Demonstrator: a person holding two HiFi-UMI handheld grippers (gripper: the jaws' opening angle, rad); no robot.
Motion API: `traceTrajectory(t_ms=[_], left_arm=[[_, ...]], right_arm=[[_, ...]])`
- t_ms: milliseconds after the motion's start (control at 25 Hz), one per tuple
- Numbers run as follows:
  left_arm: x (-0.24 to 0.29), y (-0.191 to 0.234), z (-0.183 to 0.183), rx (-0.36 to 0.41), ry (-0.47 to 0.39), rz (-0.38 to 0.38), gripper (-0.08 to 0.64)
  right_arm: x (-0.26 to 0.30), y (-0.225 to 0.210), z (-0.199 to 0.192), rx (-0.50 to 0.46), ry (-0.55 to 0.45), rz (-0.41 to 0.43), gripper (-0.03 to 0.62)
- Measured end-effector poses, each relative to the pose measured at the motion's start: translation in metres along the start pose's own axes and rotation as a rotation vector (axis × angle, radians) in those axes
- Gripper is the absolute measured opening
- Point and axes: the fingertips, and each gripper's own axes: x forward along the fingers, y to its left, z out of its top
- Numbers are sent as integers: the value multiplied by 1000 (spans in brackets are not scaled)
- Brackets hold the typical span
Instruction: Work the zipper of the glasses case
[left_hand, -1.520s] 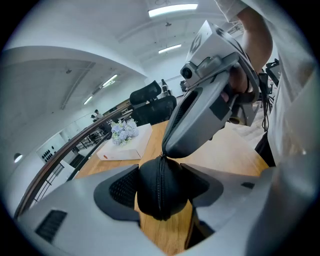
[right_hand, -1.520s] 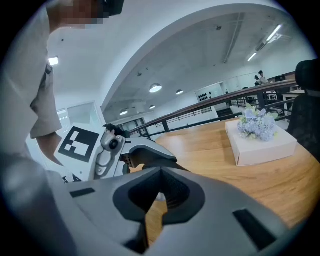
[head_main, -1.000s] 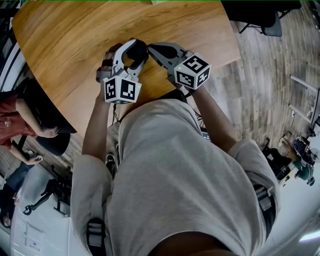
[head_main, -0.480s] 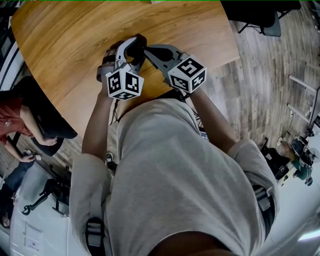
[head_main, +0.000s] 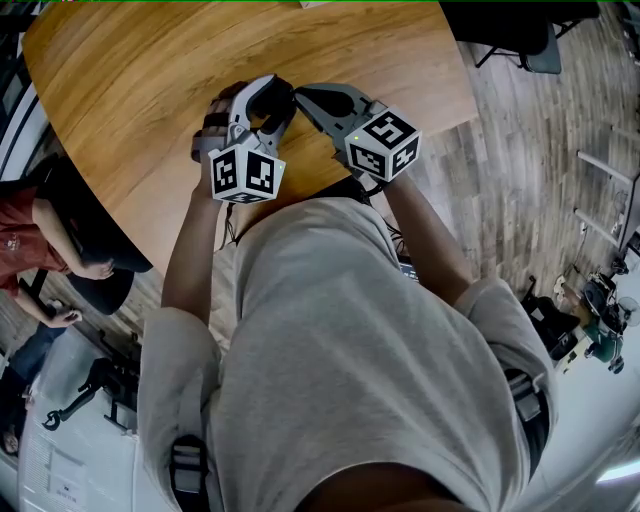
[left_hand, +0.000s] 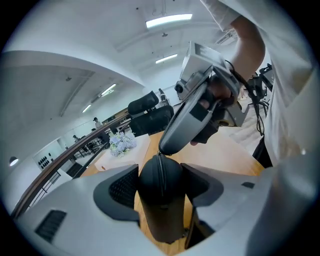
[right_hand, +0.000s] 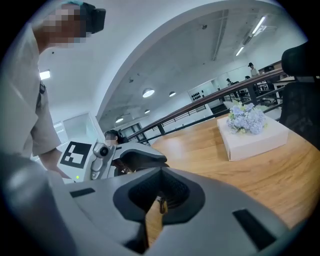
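While glasses case (left_hand: 161, 205) is clamped in left gripper (head_main: 265, 104) fingers over worktop (head_main: 140, 90), zipper pull (right_hand: 161, 205) is pinched by right gripper (left_hand: 169, 146) fingers.

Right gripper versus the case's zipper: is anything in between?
Nothing visible does. The right gripper has its closed tips at the end of the zipper on the glasses case, pinching the zipper pull, while the left gripper clamps the case.
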Motion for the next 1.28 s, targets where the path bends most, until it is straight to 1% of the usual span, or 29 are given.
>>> traceTrajectory(t_ms=[120, 200, 320, 400, 440, 600, 800, 1120, 1200, 1280], left_arm=[[-2, -2, 2, 20, -8, 1, 272], [0, -2, -3, 23, 24, 0, 272], [8, -6, -16, -30, 81, -18, 272], [13, -9, -19, -74, 86, -37, 270], [15, -10, -19, -81, 84, -42, 270], [21, -12, -17, -64, 86, -54, 268], [22, -14, -15, -51, 86, -67, 268], [21, -15, -13, -39, 88, -67, 268], [21, -14, -13, -40, 76, -71, 268], [17, -11, -13, -68, 43, -77, 269]], right_arm=[[1, -7, -3, 44, -8, -3, 25], [4, -9, -6, 67, -4, -4, 25], [9, -6, -12, 65, 17, -5, 25], [9, -5, -15, 54, 31, -10, 25], [8, -5, -16, 49, 35, -13, 25], [4, -1, -15, 14, 47, -20, 25], [3, 7, -14, -1, 61, -12, 25], [10, 24, -15, -33, 102, 38, 25], [7, 23, -13, -73, 102, 63, 26], [-1, 13, -11, -150, 97, 67, 28]])
